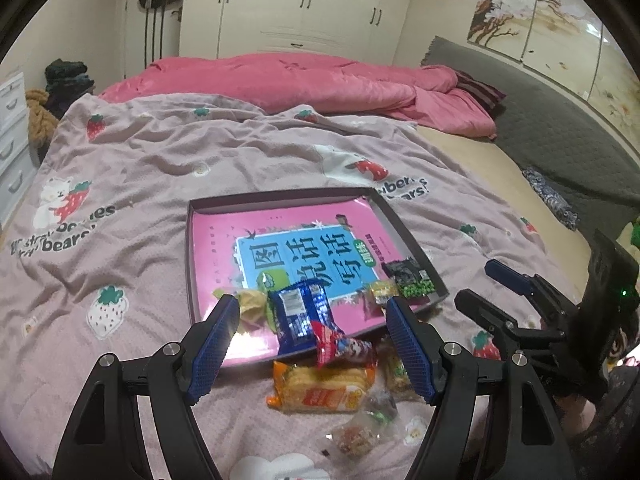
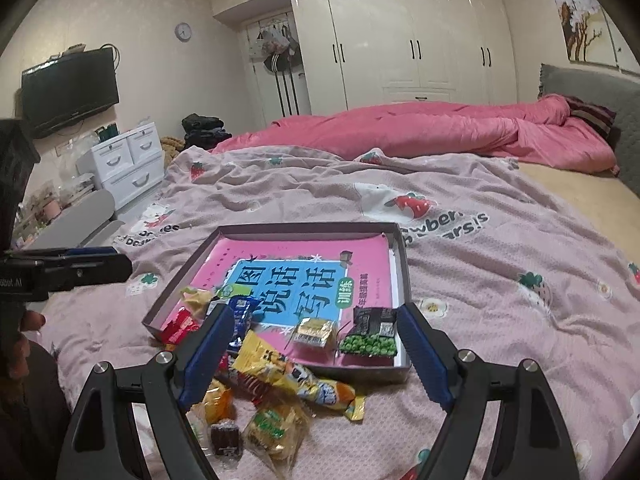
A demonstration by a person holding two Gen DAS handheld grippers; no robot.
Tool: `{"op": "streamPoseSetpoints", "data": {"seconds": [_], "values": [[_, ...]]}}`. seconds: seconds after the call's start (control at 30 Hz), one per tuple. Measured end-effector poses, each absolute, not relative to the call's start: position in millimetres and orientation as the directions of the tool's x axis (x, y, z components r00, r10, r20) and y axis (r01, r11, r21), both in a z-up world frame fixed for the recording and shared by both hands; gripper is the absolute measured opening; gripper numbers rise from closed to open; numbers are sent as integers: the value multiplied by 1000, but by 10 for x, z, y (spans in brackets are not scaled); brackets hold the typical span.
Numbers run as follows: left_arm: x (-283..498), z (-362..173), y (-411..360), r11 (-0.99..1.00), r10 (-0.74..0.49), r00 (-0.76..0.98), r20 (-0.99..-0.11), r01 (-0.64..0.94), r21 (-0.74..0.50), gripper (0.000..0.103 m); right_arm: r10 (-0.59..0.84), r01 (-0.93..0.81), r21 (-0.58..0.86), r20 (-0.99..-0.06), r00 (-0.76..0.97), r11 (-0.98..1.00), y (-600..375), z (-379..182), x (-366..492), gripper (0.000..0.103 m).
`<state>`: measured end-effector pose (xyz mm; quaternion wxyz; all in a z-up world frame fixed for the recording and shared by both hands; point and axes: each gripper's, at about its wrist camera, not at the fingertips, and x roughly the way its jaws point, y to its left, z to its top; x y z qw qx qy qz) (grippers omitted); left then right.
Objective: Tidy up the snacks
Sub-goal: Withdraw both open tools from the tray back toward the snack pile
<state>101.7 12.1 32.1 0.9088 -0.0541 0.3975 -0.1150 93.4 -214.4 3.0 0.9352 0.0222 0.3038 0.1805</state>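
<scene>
A shallow dark box with a pink and blue book in it lies on the strawberry-print bedspread. Inside its near end are a green pea packet, a small gold packet and a blue packet. A red packet and an orange cracker packet lie at the near rim. My left gripper hovers open above them, gripping nothing. In the right wrist view my right gripper is open over the box, above the pea packet, gold packet and a long yellow packet.
Loose sweets lie on the bedspread in front of the box: a brown one and a clear bag. A pink quilt is bunched at the far side. White drawers stand left of the bed, a grey headboard right.
</scene>
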Motion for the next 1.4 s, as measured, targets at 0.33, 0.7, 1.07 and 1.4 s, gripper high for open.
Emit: {"op": "streamPoseSetpoints", "data": {"seconds": [0.33,0.7,1.07,1.4], "values": [[835,302,48,964,-264,642,-720,204,-172,80,349,-302,179,-571,743,936,-2196,40,778,83],[707,230,10,962,-264,615,-743,225,-156,80,349,-301,182,-589,729,936,-2155,26,677,83],[601,88,-102,954,-263,570,-779,273,-123,80,345,-286,197,-620,704,938,-2168,-46,597,83],[528,-60,-126,948,-270,531,-803,294,-124,80,340,-294,183,-654,676,938,-2101,-121,557,83]]}}
